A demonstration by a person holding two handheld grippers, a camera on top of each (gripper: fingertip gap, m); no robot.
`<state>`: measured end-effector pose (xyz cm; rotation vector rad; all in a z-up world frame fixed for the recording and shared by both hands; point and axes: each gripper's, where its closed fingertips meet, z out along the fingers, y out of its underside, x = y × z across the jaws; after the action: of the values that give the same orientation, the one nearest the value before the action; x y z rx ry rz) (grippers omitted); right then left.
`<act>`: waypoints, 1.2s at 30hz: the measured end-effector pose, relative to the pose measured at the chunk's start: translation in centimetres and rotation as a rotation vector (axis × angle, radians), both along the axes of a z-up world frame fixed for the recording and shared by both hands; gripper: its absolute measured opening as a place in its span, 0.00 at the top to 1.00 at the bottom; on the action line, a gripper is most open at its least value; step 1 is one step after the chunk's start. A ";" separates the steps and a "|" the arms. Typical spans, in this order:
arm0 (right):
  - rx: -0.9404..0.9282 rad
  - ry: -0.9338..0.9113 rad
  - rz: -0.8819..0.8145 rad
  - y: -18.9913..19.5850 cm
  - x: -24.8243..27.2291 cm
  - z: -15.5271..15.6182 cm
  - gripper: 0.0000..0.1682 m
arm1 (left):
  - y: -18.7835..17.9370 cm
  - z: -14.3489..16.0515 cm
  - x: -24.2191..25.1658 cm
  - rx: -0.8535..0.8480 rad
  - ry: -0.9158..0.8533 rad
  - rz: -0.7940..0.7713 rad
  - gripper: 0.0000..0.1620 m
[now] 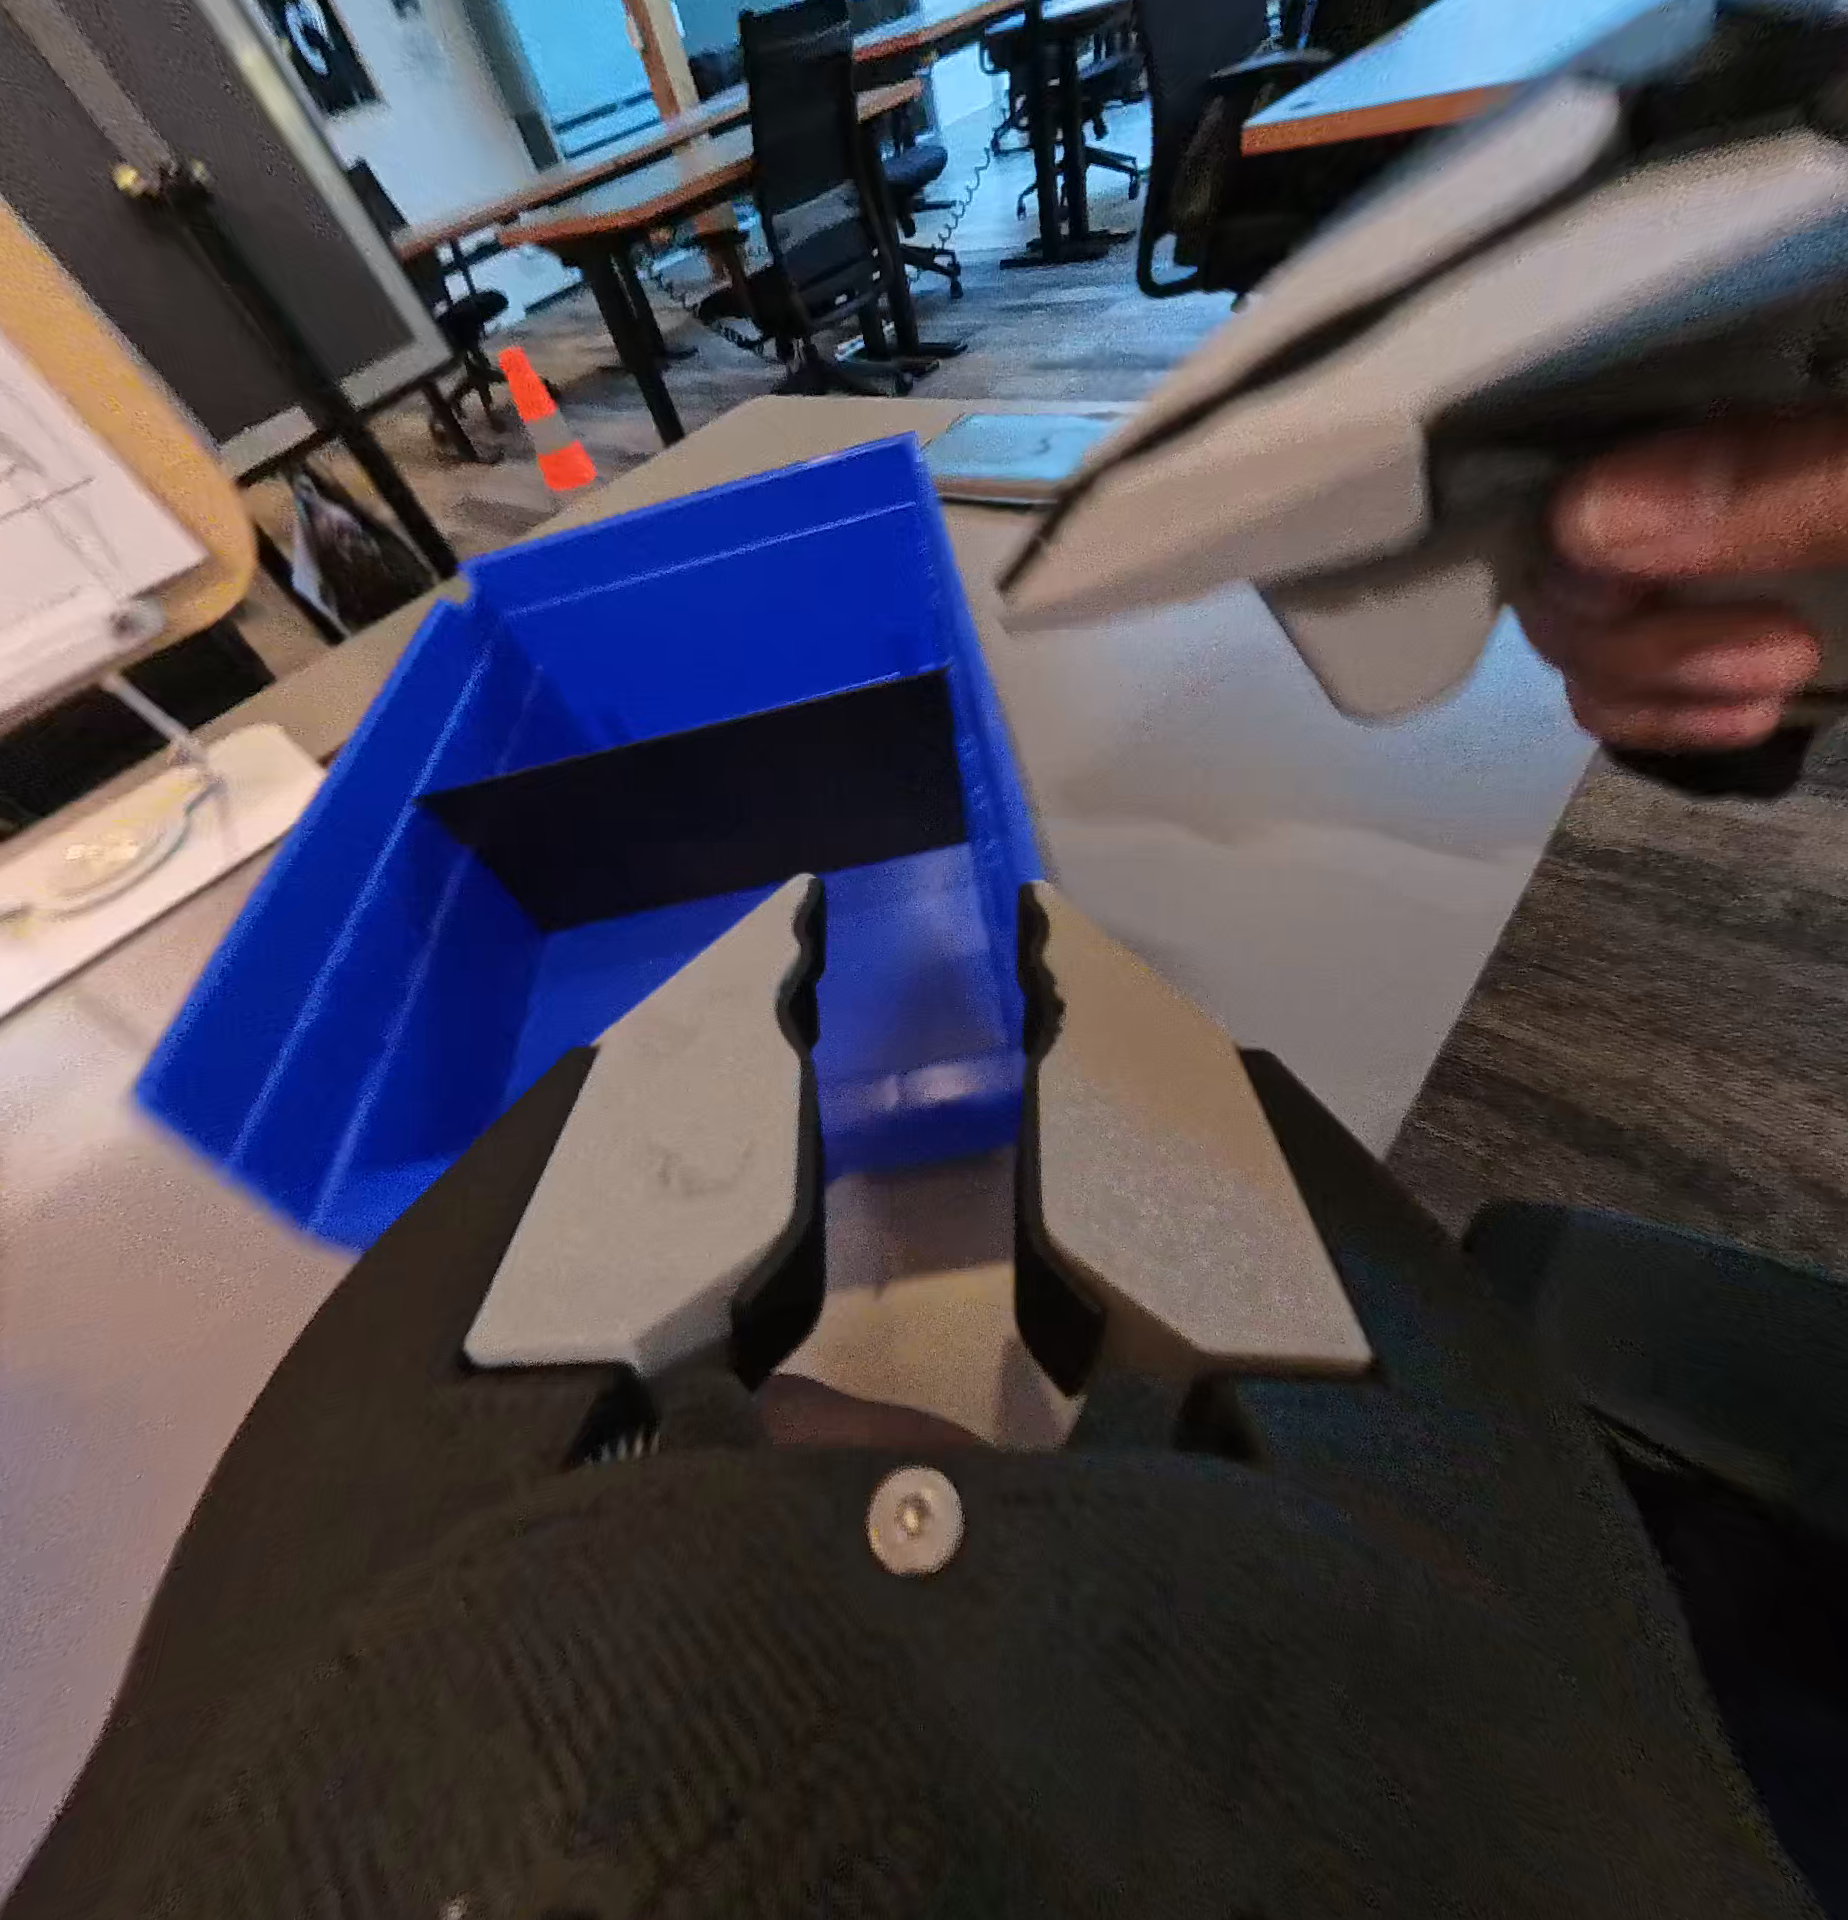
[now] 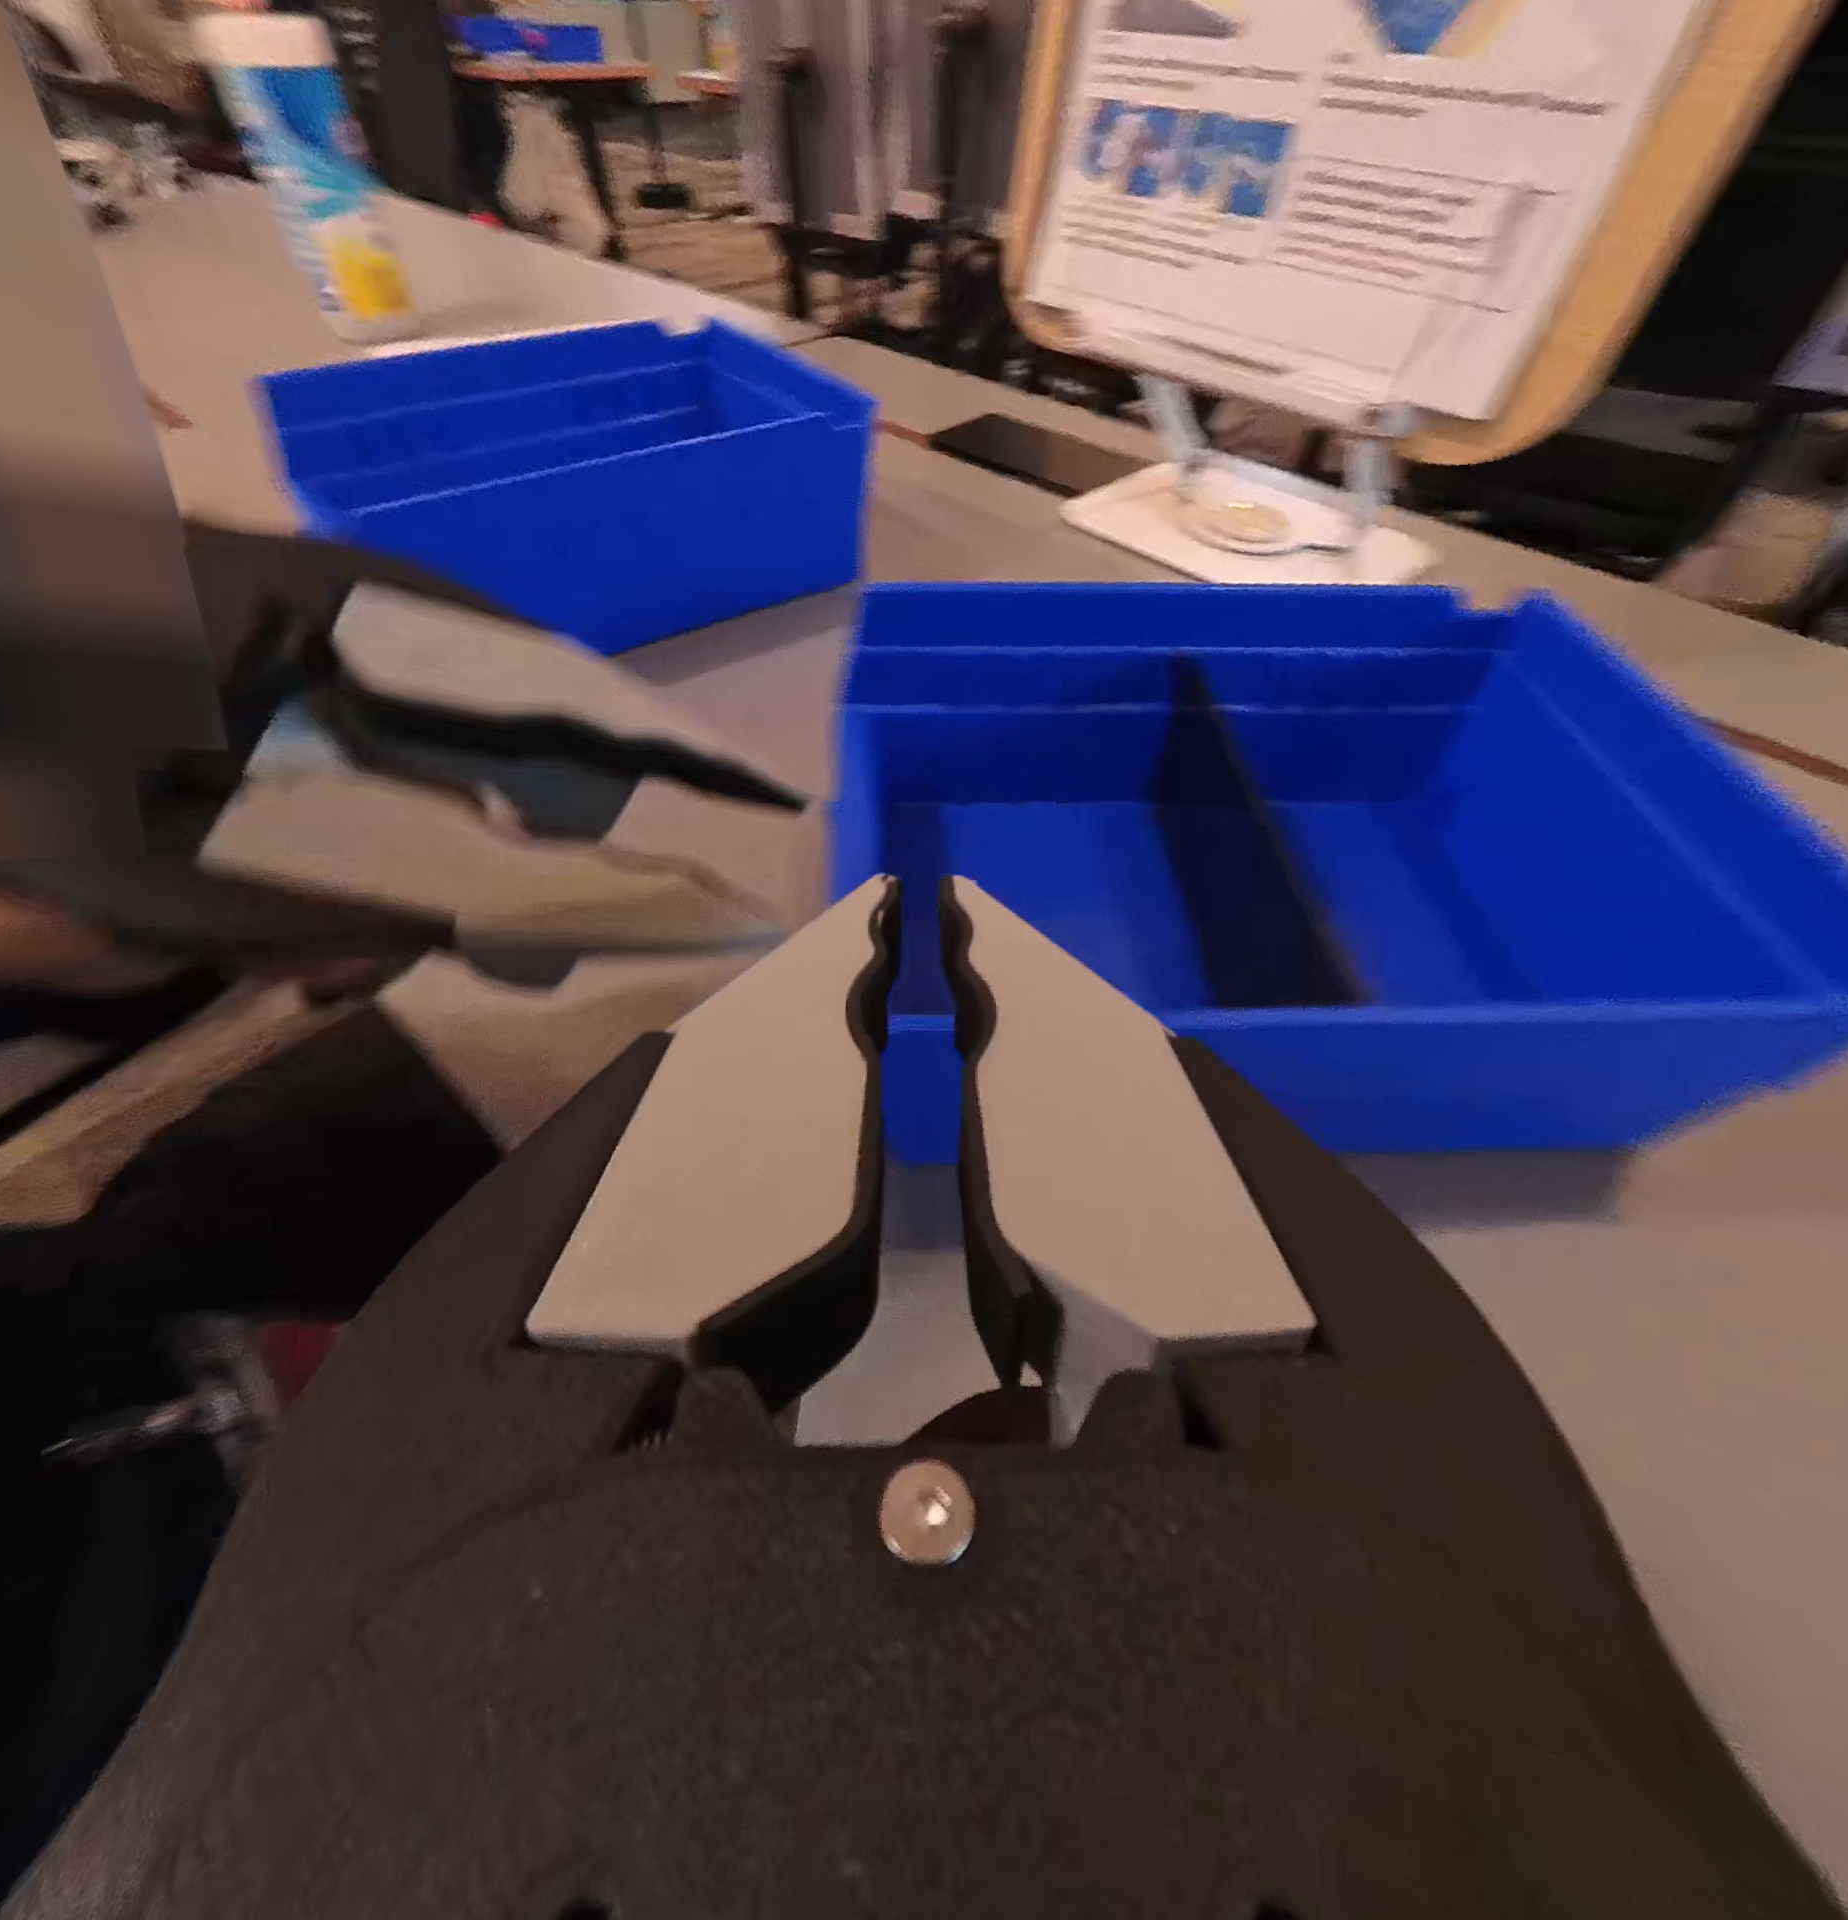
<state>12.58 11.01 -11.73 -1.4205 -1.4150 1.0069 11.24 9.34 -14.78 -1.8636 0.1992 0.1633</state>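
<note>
the left gripper (image 1: 918,904) hangs over the near end of a blue bin (image 1: 380,935), its grey fingers (image 1: 681,1122) set a moderate way apart with nothing between them. through the gap the near compartment floor shows bare. a dark divider (image 1: 712,790) crosses the bin and splits it into a near and a far compartment; both look empty.

the right gripper (image 2: 920,888) is held just before the near wall of the same divided bin (image 2: 1678,831), its jaws drawn almost together with only a thin slit left, and nothing is pinched there. in the left wrist view this right gripper (image 1: 1013,592) shows blurred, up and to the right of the bin, with a hand (image 1: 1668,613) on its grip. in the right wrist view the left gripper (image 2: 785,862) lies to the left of the bin, also blurred.

farther out on the grey table (image 2: 1626,1455) stands a second blue bin (image 2: 608,520), apart from the first and behind it to the left. a canister with a white cap (image 2: 307,177) stands beyond that, and a board bearing printed sheets (image 2: 1346,187) rises on a clear stand with a white base. a dark flat slab (image 2: 1034,452) lies between the second bin and the stand. an orange cone (image 1: 546,426) sits on the floor past the table, among desks and office chairs.
</note>
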 end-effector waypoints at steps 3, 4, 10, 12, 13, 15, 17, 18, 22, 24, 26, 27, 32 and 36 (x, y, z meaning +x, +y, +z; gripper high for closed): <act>-0.001 -0.033 0.145 -5.9 -1.9 -1.7 0.99 | -5.7 1.5 -2.8 -0.035 -0.063 -0.039 0.77; 0.014 -0.057 0.155 -7.0 -2.6 -2.6 0.99 | -7.7 1.7 -4.0 -0.046 -0.075 -0.049 0.76; 0.165 -0.298 -0.038 -3.6 -3.8 -8.4 1.00 | -19.1 0.5 -15.8 -0.131 -0.050 0.182 0.78; 0.169 -0.327 -0.079 -1.6 -2.5 -8.9 1.00 | -22.4 -0.5 -17.7 -0.178 -0.086 0.201 0.79; 0.190 -0.349 -0.119 0.0 -1.6 -9.1 1.00 | -23.8 -1.2 -18.4 -0.208 -0.086 0.211 0.79; 0.221 -0.375 -0.199 3.4 0.3 -9.3 1.00 | -26.2 -2.4 -20.2 -0.261 -0.037 0.258 0.79; 0.198 -0.387 -0.279 6.9 1.9 -9.3 1.00 | -27.6 -2.9 -22.3 -0.269 0.009 0.336 0.80; 0.182 -0.401 -0.318 8.5 2.7 -9.4 1.00 | -27.8 -3.1 -22.7 -0.273 0.002 0.341 0.80; 0.130 -0.370 -0.414 12.0 4.5 -8.2 1.00 | -27.1 -3.9 -25.0 -0.273 -0.003 0.399 0.80; 0.119 -0.308 -0.386 11.4 4.1 -7.0 0.99 | -26.0 -4.3 -25.7 -0.265 0.001 0.400 0.81; 0.132 -0.266 -0.346 10.2 3.3 -6.1 0.98 | -24.7 -5.8 -25.4 -0.321 -0.065 0.364 0.81; 0.144 -0.252 -0.323 9.4 2.8 -5.8 0.97 | -24.0 -6.5 -25.3 -0.354 -0.090 0.350 0.79; 0.193 -0.178 -0.176 4.3 -0.6 -4.0 0.98 | -20.1 -7.9 -24.4 -0.409 -0.073 0.325 0.79; 0.226 -0.164 -0.022 -0.9 -4.3 -3.5 0.99 | -16.4 -7.2 -24.2 -0.356 -0.114 0.306 0.84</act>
<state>8.27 10.09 -15.22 -1.3718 -1.5748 0.7043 -12.93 -7.07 -21.96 -2.2454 -0.1473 0.2430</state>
